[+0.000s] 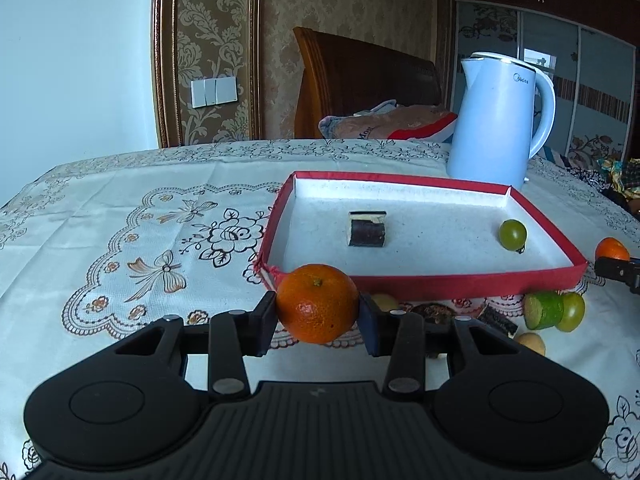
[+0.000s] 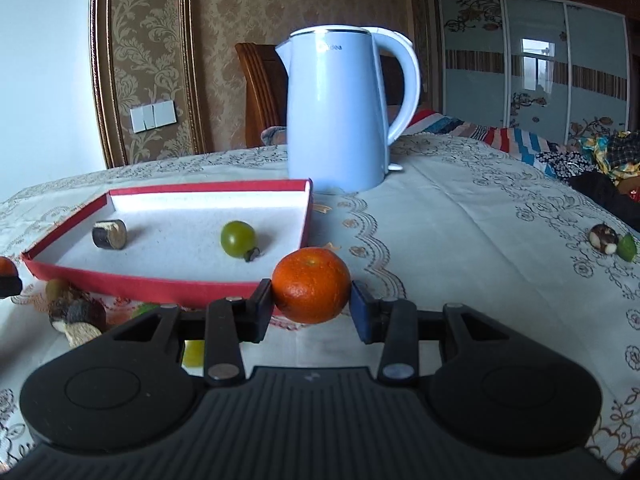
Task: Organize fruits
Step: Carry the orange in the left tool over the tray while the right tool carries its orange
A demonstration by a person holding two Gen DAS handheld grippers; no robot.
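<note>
my left gripper (image 1: 318, 312) clamps one mandarin (image 1: 318, 303), my right gripper (image 2: 311, 299) clamps another mandarin (image 2: 311, 286), both held just before the red tray (image 1: 472, 284).
</note>
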